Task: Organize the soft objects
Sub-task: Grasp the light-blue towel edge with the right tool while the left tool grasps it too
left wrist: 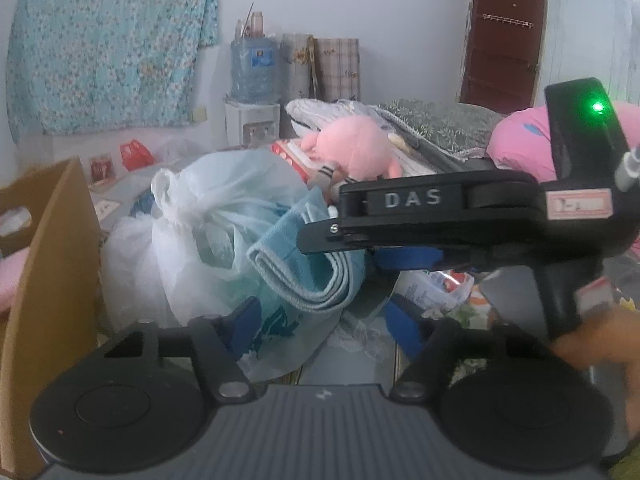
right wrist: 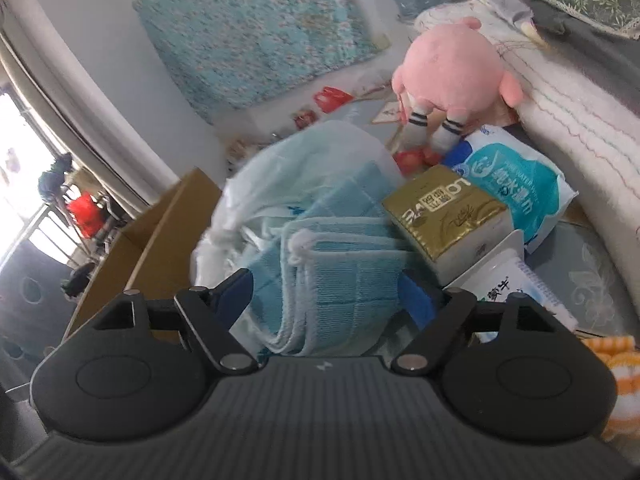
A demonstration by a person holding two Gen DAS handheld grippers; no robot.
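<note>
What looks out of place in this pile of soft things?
The gold carton and the milk box beside it are stiff packages, wedged against the folded blue towel among soft items.

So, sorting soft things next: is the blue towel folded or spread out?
Folded: the blue towel shows stacked layered edges between the right tool's fingers.

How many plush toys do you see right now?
1: the pink plush doll sits behind the gold tissue pack, against the folded white quilt. Others may be hidden under the clutter.
</note>
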